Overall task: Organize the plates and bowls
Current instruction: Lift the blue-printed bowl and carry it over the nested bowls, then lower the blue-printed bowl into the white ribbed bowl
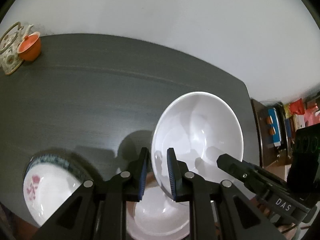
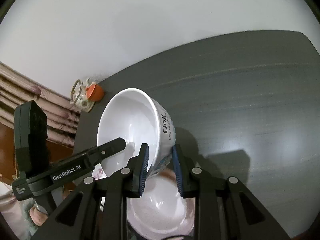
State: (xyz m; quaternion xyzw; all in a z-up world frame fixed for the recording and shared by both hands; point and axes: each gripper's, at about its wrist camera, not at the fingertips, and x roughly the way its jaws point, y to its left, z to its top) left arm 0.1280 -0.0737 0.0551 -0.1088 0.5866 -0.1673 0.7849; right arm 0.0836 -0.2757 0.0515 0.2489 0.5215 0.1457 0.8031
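Observation:
A large white bowl [image 1: 198, 138] is tilted above the dark table, gripped from both sides. My left gripper [image 1: 157, 172] is shut on its rim, one finger inside and one outside. My right gripper [image 2: 160, 167] is shut on the opposite rim of the same bowl [image 2: 132, 128], which bears black lettering on its outer wall. Right below it sits another white bowl [image 1: 160, 218], which also shows in the right wrist view [image 2: 160, 210]. A bowl with a blue rim and red motif [image 1: 48, 184] sits at the lower left.
A patterned teapot [image 1: 10, 48] and an orange lidded cup [image 1: 30, 47] stand at the table's far left corner; they also show in the right wrist view [image 2: 94, 93]. The dark table [image 1: 100, 100] ends at the right beside a shelf with boxes [image 1: 280, 124].

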